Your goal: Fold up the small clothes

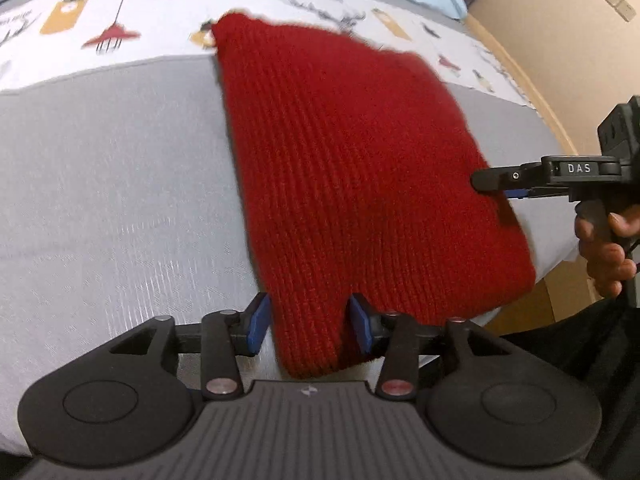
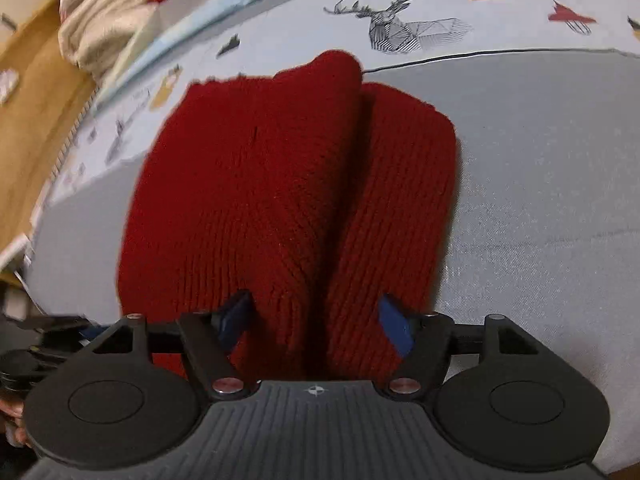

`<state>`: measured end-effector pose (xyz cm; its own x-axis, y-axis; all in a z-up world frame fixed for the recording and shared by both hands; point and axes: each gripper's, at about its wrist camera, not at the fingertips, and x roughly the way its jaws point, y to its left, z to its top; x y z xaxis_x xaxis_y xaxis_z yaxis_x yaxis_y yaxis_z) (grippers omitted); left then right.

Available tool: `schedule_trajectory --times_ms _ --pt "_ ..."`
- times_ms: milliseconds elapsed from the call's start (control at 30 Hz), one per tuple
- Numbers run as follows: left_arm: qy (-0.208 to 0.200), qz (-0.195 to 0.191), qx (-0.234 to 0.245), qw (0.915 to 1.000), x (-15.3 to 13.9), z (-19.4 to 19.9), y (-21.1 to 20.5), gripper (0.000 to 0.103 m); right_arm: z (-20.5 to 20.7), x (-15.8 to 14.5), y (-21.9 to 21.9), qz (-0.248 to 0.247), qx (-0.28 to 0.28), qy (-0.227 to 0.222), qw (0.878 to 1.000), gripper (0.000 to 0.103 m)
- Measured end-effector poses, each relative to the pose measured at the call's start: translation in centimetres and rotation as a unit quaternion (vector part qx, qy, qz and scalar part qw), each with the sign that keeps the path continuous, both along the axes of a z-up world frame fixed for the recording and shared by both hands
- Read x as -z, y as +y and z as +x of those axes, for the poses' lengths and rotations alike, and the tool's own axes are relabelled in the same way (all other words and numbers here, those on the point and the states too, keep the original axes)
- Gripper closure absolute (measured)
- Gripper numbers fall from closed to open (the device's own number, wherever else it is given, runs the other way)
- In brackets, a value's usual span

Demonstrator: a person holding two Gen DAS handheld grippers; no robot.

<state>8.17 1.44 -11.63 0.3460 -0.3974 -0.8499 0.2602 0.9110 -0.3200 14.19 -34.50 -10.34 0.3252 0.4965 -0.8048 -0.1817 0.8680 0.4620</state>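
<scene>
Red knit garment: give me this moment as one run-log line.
item: red knit garment on bed cover | left hand-held gripper: open, astride near edge | right hand-held gripper: open, astride raised fold | fold: unfinished

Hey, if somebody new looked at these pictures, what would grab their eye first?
The red knit garment, spread on the grey part of the bed cover, fills the middle of both views, with a folded layer on top in the right wrist view. Both the left gripper and the right gripper sit open at its near edge. Behind it lies a deer-head print.
</scene>
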Motion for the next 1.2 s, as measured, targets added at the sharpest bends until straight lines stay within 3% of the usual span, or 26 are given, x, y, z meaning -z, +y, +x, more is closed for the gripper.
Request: schedule_trajectory --times_ms 133,200,300,433,467,533,600,633,700,800,833,867,1033,1200 --pt "-0.034 -0.026 -0.027 0.9987 -2.1 2.2 1.4 0.028 0.0 -1.2 -1.9 0.03 0.053 -0.021 0.998 0.028" --pt "-0.039 -0.055 -0.058 0.996 -2.3 3.9 2.4 0.019 0.7 -0.7 -3.0 0.032 0.101 -0.013 0.994 0.016" --pt "-0.017 -0.1 -0.095 0.9903 -1.3 6.5 3.0 0.018 1.6 1.4 -4.4 0.039 0.153 0.034 0.987 0.016" --pt "0.035 -0.168 -0.129 0.9767 1.9 9.4 3.0 0.017 2.0 3.3 -4.0 0.043 0.153 0.072 0.985 0.015" --pt "0.039 -0.177 -0.137 0.9739 2.4 9.5 2.9 0.012 2.1 3.4 -3.7 0.046 0.151 0.071 0.985 0.015" --pt "0.04 -0.197 -0.151 0.9678 3.7 10.2 3.1 0.009 2.3 3.1 -3.2 0.05 0.145 0.068 0.986 0.021" --pt "0.049 -0.221 -0.168 0.9595 4.8 10.5 3.2 0.008 2.6 3.1 -2.9 0.07 0.143 0.068 0.985 0.043" --pt "0.049 -0.226 -0.173 0.9573 5.1 10.6 3.2 0.008 2.6 3.0 -2.8 0.076 0.143 0.066 0.985 0.046" --pt "0.039 -0.219 -0.171 0.9599 4.8 10.8 3.1 0.019 2.6 2.6 -2.4 0.065 0.133 0.051 0.988 0.055" --pt "0.008 -0.187 -0.146 0.9714 2.7 10.9 2.7 0.038 2.7 1.7 -1.7 0.048 0.123 0.027 0.991 0.065" --pt "-0.002 -0.175 -0.137 0.975 1.7 11.1 2.6 0.039 2.8 1.5 -1.6 0.046 0.122 0.018 0.991 0.067" --pt "-0.011 -0.161 -0.131 0.9781 0.8 11.4 2.7 0.04 2.9 1.0 -1.4 0.051 0.121 0.006 0.991 0.078" --pt "-0.057 -0.122 -0.121 0.9835 -4.0 13.0 4.9 0.042 4.7 -0.4 1.1 0.082 0.111 -0.026 0.99 0.081" --pt "-0.087 -0.107 -0.125 0.9825 -7.5 15.3 8.9 0.041 7.6 -1.7 5.3 0.109 0.105 -0.061 0.987 0.087"
